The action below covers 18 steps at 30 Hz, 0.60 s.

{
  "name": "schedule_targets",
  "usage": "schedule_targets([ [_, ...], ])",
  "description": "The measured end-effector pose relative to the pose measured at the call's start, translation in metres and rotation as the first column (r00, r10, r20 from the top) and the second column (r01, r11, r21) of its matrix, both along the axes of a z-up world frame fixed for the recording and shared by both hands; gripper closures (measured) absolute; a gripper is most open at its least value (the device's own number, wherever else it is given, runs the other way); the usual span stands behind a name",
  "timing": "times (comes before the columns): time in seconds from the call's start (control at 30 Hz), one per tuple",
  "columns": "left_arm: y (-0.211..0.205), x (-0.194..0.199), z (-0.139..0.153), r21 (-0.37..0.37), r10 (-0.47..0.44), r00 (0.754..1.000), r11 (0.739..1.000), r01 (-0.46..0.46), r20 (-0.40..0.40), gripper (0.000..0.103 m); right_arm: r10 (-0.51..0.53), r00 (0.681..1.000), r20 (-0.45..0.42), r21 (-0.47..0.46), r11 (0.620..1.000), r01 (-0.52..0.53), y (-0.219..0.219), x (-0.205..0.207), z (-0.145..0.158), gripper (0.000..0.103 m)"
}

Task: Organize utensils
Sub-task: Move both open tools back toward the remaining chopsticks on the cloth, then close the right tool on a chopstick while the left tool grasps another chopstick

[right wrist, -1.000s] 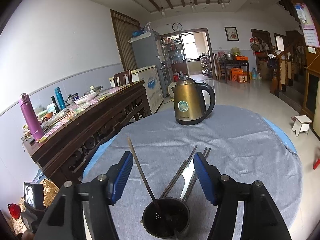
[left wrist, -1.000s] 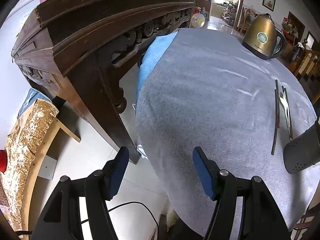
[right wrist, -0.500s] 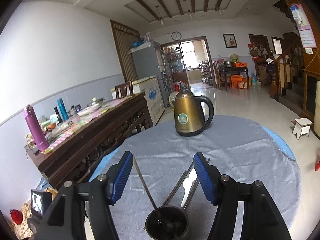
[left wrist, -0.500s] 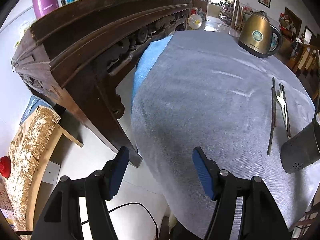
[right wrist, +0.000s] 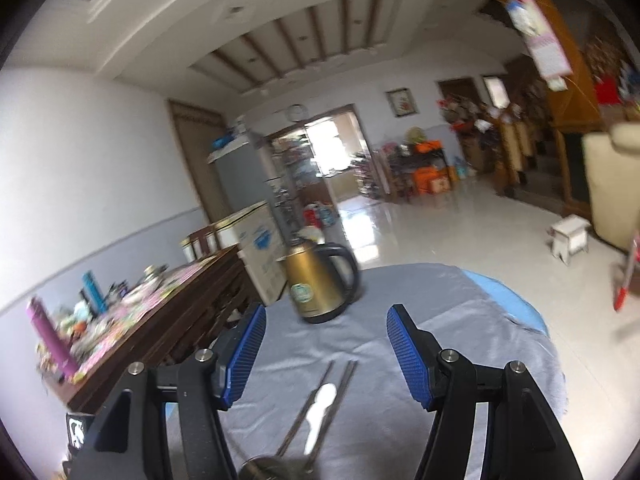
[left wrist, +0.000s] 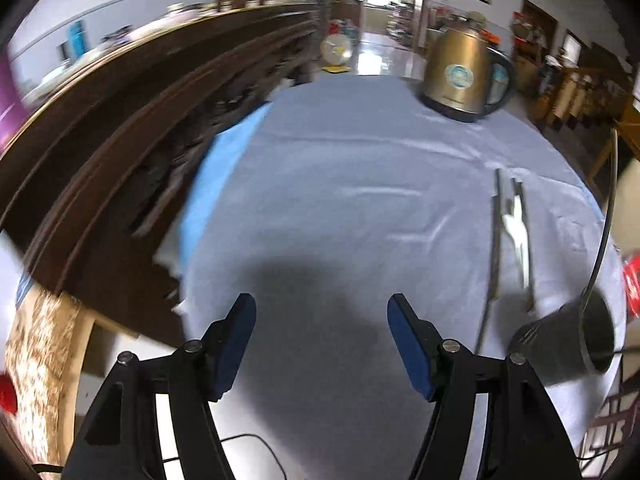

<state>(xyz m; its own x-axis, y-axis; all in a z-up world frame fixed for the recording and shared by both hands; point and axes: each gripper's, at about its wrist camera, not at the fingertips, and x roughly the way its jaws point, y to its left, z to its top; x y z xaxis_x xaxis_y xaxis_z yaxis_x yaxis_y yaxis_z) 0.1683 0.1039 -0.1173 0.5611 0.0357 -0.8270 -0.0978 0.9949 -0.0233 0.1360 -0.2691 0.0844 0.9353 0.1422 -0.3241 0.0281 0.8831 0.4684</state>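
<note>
In the left wrist view the left gripper (left wrist: 322, 320) sits at the bottom centre of the frame with its blue pads (left wrist: 240, 340) spread wide apart and nothing between them, above a grey tablecloth (left wrist: 340, 220) that carries a dark shadow just ahead of the fingers. At the lower right of that frame a dark metal utensil holder (left wrist: 568, 344) stands on the cloth, with one thin chopstick (left wrist: 604, 232) leaning out of it and up toward the right edge. Just left of the holder, in the right-middle of the frame, several dark chopsticks (left wrist: 496, 240) lie flat on the cloth, roughly parallel, with a white spoon (left wrist: 518, 228) lying among them. A gold kettle (left wrist: 460, 76) with a black handle stands at the upper right, well apart from the utensils. A dark carved wooden sideboard (left wrist: 120, 140) fills the upper left, beside the table.

In the right wrist view the right gripper (right wrist: 324, 344) occupies the lower centre, its jaws likewise wide apart and holding nothing. Between the fingers, low in the frame, the chopsticks (right wrist: 316, 400) and the spoon (right wrist: 320, 404) lie on the cloth, and the rim of the holder (right wrist: 272, 470) shows at the bottom edge. The kettle (right wrist: 316, 284) stands in the middle of the frame, beyond them. Both views are blurred
</note>
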Motion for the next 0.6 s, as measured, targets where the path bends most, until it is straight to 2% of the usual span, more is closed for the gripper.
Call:
schedule_targets([
  [0.07,-0.014,0.026,-0.001,-0.012,-0.056,0.998,0.998,0.056,-0.009,0.034,-0.013,0.999,-0.044,0.033,0.999,0.014,-0.018,0.017,-0.012,0.036],
  [0.17,-0.035,0.055,-0.007,-0.002,-0.121,0.992,0.993,0.121,-0.019,0.034,0.041,0.976,-0.213,0.100,0.995,-0.020,-0.040,0.064,-0.050,0.043],
  [0.2,-0.042,0.066,-0.012,-0.002,-0.140,0.989,0.990,0.140,-0.036,0.034,0.087,0.954,-0.287,0.159,0.986,-0.042,-0.044,0.087,-0.071,0.052],
  [0.3,-0.062,0.089,-0.026,-0.037,-0.206,0.976,0.978,0.203,-0.071,0.034,0.188,0.886,-0.425,0.232,0.968,-0.094,-0.036,0.134,-0.114,0.061],
  [0.47,-0.084,0.115,-0.044,-0.034,-0.243,0.965,0.970,0.241,-0.095,0.034,0.291,0.808,-0.512,0.262,0.949,-0.176,-0.003,0.191,-0.164,0.066],
  [0.6,-0.084,0.125,-0.044,-0.047,-0.247,0.965,0.969,0.243,-0.084,0.034,0.302,0.771,-0.560,0.230,0.951,-0.205,0.023,0.225,-0.191,0.073],
])
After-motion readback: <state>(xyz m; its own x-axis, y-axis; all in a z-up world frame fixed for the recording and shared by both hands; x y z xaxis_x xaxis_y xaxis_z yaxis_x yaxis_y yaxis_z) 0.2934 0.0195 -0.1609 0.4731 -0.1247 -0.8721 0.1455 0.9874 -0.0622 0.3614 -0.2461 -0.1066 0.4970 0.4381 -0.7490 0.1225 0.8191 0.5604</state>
